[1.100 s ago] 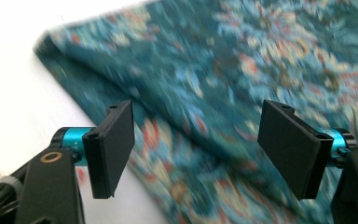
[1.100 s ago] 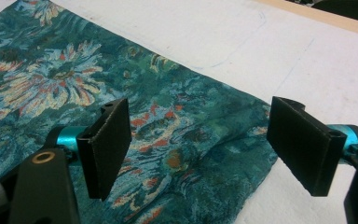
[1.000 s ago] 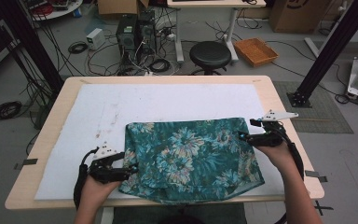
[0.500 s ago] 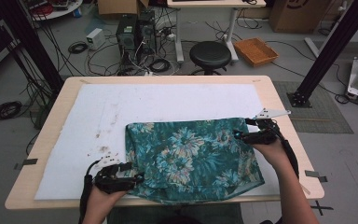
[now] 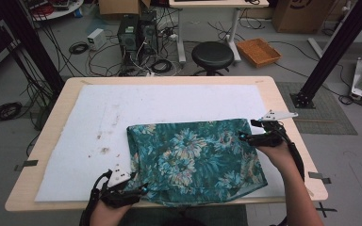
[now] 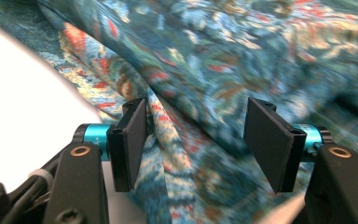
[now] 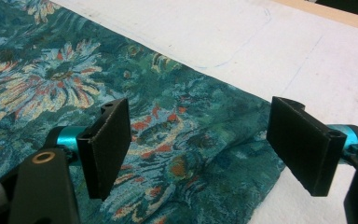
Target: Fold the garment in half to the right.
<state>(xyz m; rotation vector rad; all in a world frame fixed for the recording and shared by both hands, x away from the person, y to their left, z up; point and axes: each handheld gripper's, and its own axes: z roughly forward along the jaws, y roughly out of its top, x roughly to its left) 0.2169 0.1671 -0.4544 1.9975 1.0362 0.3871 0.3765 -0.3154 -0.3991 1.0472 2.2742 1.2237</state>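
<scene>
2 tongs point(image 5: 143, 189) point(image 5: 243, 137) gape at cloth point(image 5: 195, 157).

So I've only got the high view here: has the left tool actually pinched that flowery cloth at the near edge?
Observer: Not yet. In the left gripper view, the left tool stands open, with a raised fold of the flowery cloth between its jaws.
Operator: And the right one?
Observer: The right tool is open too, its jaws either side of the cloth's corner, with nothing clamped.
Operator: Is there any red in that pattern?
Observer: Yes, close up there are small red and orange flecks among the teal.
</scene>
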